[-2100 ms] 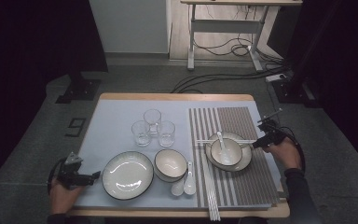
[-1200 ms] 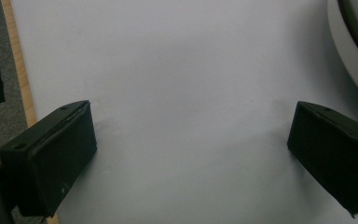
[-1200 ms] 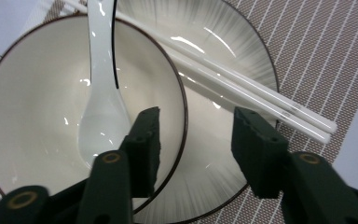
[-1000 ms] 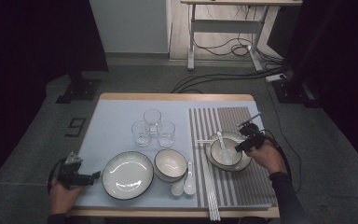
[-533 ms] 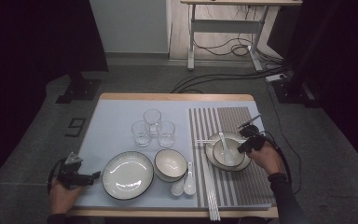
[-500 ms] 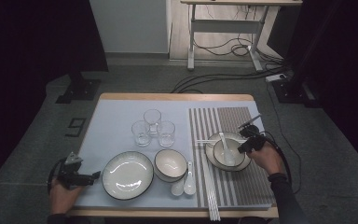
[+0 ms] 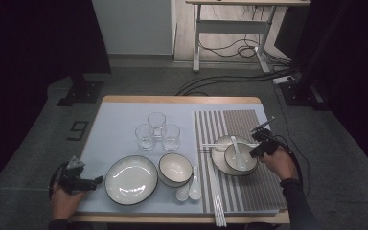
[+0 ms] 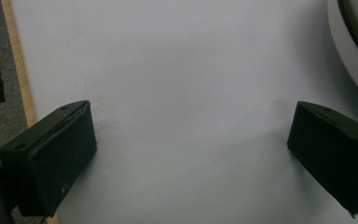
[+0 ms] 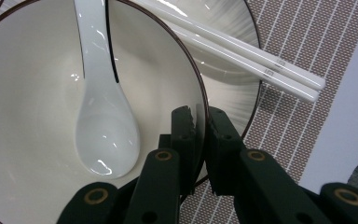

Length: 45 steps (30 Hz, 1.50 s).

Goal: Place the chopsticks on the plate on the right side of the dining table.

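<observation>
- Table (image 7: 124, 109): wooden-edged top under a pale blue mat, with a striped placemat (image 7: 249, 122) over its right part.
- Room: dark grey floor, cables trailing to a desk frame (image 7: 230, 28) by the far wall.
- Right gripper (image 9: 200, 135): jaws have just been closing and now pinch the rim of the bowl (image 9: 32, 154) (one pad inside, one outside).
- Bowl: sits on a plate (image 7: 220, 160) on the placemat, spoon (image 9: 100, 107) inside, chopsticks (image 9: 242, 56) across the plate.
- Left gripper (image 7: 84, 182): jaws wide apart over bare mat, beside the large plate (image 7: 130, 179).

right gripper (image 7: 257, 147) jaws just closed to a pinch; left gripper (image 7: 87, 182) jaws spread wide.
</observation>
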Available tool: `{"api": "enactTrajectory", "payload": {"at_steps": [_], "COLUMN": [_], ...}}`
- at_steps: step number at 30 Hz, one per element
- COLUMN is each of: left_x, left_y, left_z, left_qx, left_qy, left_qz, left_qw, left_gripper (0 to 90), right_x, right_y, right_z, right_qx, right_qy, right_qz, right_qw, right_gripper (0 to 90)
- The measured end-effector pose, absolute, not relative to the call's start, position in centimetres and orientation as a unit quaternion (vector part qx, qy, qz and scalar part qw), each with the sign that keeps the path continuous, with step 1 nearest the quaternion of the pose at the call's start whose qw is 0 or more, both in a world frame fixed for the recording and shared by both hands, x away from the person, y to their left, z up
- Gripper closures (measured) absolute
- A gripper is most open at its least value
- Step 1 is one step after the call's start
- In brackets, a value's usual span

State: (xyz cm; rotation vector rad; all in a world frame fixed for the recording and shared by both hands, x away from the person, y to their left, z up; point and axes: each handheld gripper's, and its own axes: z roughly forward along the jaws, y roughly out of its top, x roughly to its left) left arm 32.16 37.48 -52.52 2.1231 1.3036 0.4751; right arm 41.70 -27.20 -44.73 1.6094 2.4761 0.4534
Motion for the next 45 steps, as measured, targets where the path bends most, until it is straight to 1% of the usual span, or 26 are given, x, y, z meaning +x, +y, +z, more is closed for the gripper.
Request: {"api": "enactTrajectory", "payload": {"at_steps": [9, 31, 45], "left_x": [32.2, 32.2, 32.2], "left_y": [37.5, 37.5, 37.5], "left_z": [-52.5, -52.5, -52.5], "left_qx": [0.799, 0.799, 0.799], "left_qy": [0.491, 0.491, 0.491], "left_qz": [0.179, 0.179, 0.179], "left_qw": [0.298, 0.298, 0.298], "left_gripper": [0.8, 0.8, 0.8], "right_x": [41.9, 42.7, 43.4], "right_y": [-27.4, -28.6, -28.9], "right_z": [-44.7, -44.6, -44.7], "right_qx": [0.545, 0.567, 0.576], "right_qy": [0.822, 0.806, 0.8], "right_qz": [0.147, 0.142, 0.142], "right_qw": [0.076, 0.096, 0.095], "right_gripper": [83.0, 83.2, 83.1]}}
